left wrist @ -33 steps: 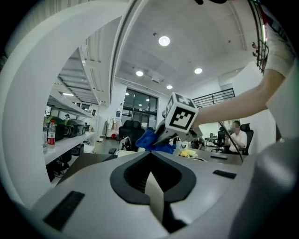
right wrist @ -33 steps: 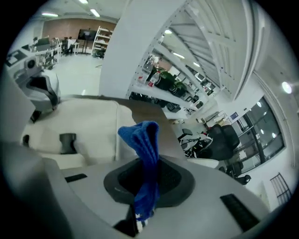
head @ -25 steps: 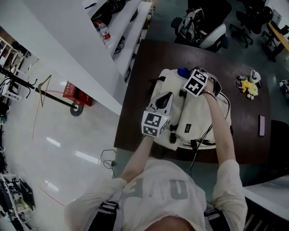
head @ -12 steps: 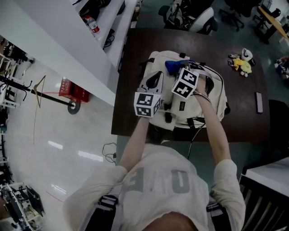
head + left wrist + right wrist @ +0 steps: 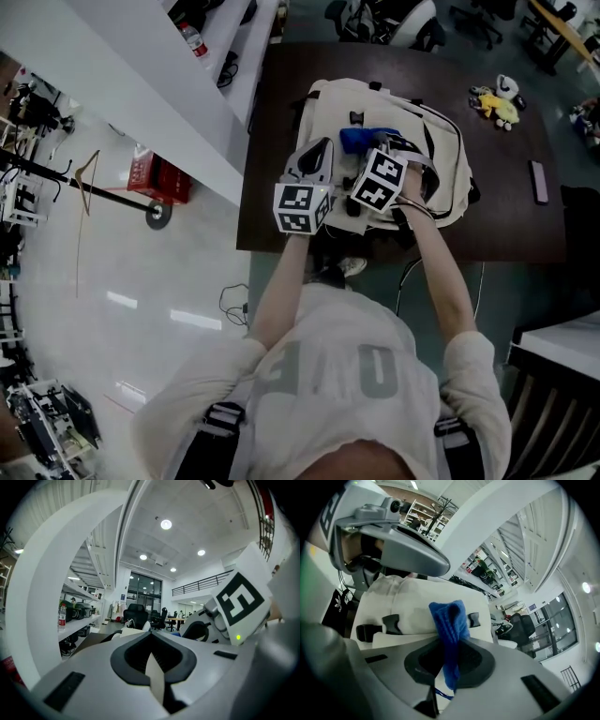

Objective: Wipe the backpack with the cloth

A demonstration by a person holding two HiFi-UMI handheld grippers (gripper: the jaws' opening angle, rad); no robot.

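A cream backpack (image 5: pixel 433 167) lies flat on the dark brown table (image 5: pixel 272 141). My right gripper (image 5: pixel 372 150) is shut on a blue cloth (image 5: pixel 367 139), which rests on the middle of the pack. In the right gripper view the blue cloth (image 5: pixel 450 625) stands up between the jaws of my right gripper (image 5: pixel 447 660), over the backpack's (image 5: pixel 408 606) cream panel and black buckles. My left gripper (image 5: pixel 316 161) sits on the pack's left side. In its own view the left gripper (image 5: pixel 152 660) is shut, and a pale cream strip (image 5: pixel 155 679) the colour of the backpack is pinched in it.
A yellow plush toy (image 5: pixel 495 101) and a dark flat phone-like object (image 5: pixel 538 181) lie on the table's right part. Office chairs (image 5: pixel 384 19) stand beyond the far edge. A white counter (image 5: pixel 234 47) with a bottle (image 5: pixel 193 39) runs along the left.
My right gripper has drawn the blue cloth from the backpack's far end toward its middle, nearer to me. The left gripper stays on the pack's left side.
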